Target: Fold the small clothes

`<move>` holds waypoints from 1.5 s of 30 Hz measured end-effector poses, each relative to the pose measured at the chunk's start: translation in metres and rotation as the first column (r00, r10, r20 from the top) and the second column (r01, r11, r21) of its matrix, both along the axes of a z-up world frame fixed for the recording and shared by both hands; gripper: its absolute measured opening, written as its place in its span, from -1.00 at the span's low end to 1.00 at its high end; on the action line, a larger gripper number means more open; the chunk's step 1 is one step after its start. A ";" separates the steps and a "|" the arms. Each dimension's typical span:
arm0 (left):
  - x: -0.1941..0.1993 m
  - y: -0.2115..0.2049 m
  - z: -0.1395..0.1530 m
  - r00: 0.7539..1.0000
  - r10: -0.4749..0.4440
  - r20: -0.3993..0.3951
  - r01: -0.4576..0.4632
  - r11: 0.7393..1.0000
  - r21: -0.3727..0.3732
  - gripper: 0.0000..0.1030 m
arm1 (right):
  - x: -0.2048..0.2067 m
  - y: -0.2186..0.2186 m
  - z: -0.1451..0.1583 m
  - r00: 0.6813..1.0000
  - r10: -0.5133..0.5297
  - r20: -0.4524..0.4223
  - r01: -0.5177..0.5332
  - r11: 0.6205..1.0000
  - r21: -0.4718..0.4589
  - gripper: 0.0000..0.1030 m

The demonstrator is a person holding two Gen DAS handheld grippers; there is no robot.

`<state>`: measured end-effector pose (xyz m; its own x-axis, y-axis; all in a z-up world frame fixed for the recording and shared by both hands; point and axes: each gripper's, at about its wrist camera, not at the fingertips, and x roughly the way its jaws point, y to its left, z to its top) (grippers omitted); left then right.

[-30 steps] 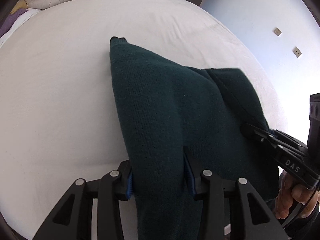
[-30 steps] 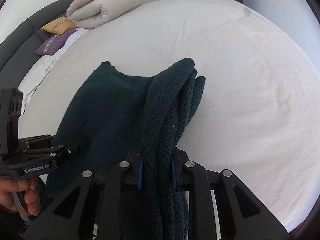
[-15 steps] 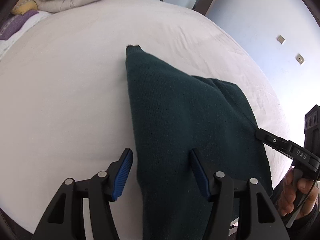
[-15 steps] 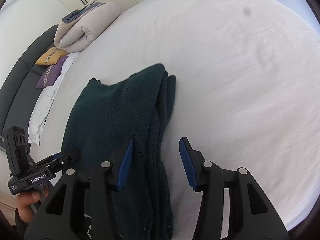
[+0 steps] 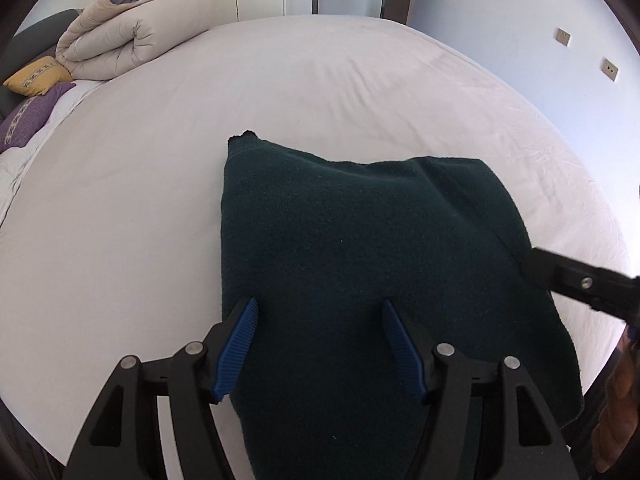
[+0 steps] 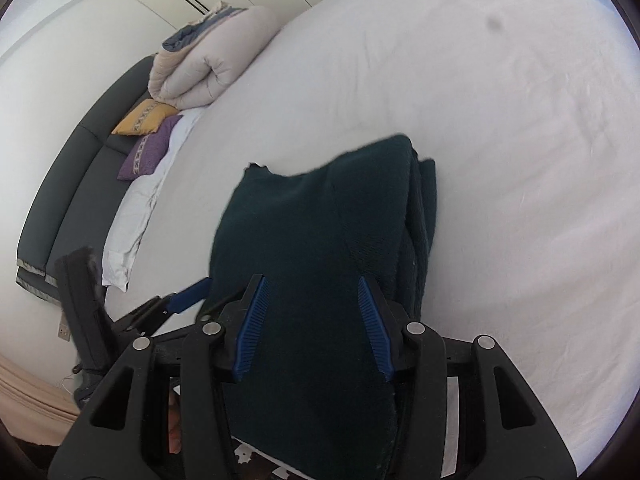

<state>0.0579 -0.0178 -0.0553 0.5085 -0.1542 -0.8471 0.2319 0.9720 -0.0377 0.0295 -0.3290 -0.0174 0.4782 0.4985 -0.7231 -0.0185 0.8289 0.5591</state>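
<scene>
- Between the blue ribbed pads of the left tongs, dark green knit cloth is seen; the jaws are opening and no pad presses on it.
- Over the same folded garment, the right tongs are held with jaws closing a little, the pads still apart from the fabric.
- The garment is laid on the bed, its near end hanging over the bed's near edge, stacked layers showing along its right edge.
- Wide, smooth white sheet is left free left, right and beyond.
- A rolled beige duvet and yellow and purple cushions lie far off by the headboard.
- No writing can be read.
</scene>
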 end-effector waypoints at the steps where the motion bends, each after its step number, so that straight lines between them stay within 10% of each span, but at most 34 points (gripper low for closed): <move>1: 0.000 -0.001 0.000 1.000 -0.002 0.000 0.002 1.000 0.006 0.29 | 0.001 -0.002 -0.010 1.000 -0.009 -0.010 0.009 1.000 -0.019 -0.39; 11: -0.001 -0.005 -0.004 1.000 -0.010 0.014 0.010 0.999 0.042 0.34 | 0.003 0.001 -0.033 0.999 -0.005 0.045 0.007 0.999 -0.047 -0.43; 20: 0.000 -0.004 -0.006 1.000 -0.005 0.018 0.004 0.999 0.040 0.34 | -0.042 -0.005 0.015 0.996 0.007 0.086 -0.004 0.999 -0.038 -0.42; 27: -0.003 -0.005 -0.007 0.999 -0.006 0.034 0.005 0.999 0.038 0.34 | -0.067 -0.014 -0.022 0.999 0.017 0.027 -0.016 0.998 -0.061 -0.42; 36: -0.042 0.028 0.028 0.987 0.058 0.151 -0.034 0.987 -0.157 0.41 | -0.102 -0.049 0.004 0.990 -0.096 0.106 0.114 0.976 -0.185 -0.23; 40: -0.089 0.040 0.073 0.903 0.116 0.414 -0.072 0.990 -0.120 1.00 | -0.121 -0.053 0.046 0.960 -0.118 0.253 0.190 0.941 -0.281 -0.16; 45: -0.142 0.044 0.143 0.692 0.104 0.714 -0.125 0.992 -0.023 1.00 | -0.143 -0.041 0.112 0.870 -0.118 0.479 0.304 0.893 -0.331 0.26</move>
